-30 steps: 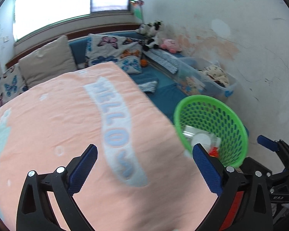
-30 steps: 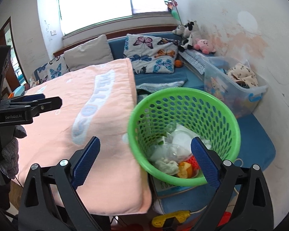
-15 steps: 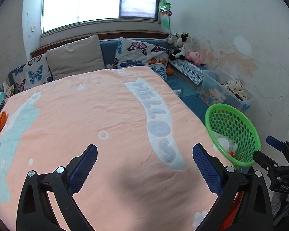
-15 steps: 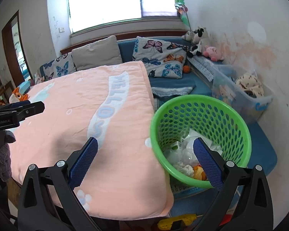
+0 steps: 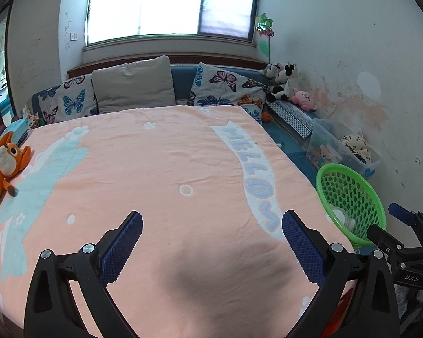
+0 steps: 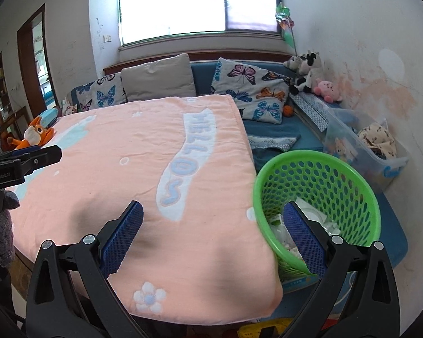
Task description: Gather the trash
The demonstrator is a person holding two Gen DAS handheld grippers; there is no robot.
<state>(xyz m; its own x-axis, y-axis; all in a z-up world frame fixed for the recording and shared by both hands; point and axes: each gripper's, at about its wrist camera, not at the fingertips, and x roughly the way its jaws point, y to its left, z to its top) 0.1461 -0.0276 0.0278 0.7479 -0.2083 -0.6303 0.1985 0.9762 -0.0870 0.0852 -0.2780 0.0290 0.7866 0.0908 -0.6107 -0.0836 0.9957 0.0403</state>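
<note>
A green mesh basket point(image 6: 318, 197) stands right of the pink blanket, holding white wrappers and other trash point(image 6: 313, 225). In the left wrist view the same basket point(image 5: 349, 197) sits at the blanket's right edge. My left gripper point(image 5: 211, 239) hangs open over the pink blanket point(image 5: 160, 186), nothing between its fingers. My right gripper point(image 6: 213, 235) is open too, its right finger in front of the basket. In the right wrist view the left gripper point(image 6: 22, 160) appears at the left edge. In the left wrist view the right gripper point(image 5: 403, 233) shows at lower right.
An orange plush fox point(image 5: 5, 163) lies at the blanket's left edge. Butterfly pillows point(image 5: 225, 87) and a beige cushion point(image 5: 132, 84) line the blue bench under the window. A clear storage bin point(image 6: 366, 146) with cloth sits by the wall. Soft toys point(image 6: 310, 70) stand in the corner.
Both grippers have pulled back and away from the basket; it looks smaller and farther right. The left view has swung left, showing the whole blanket and the plush fox.
</note>
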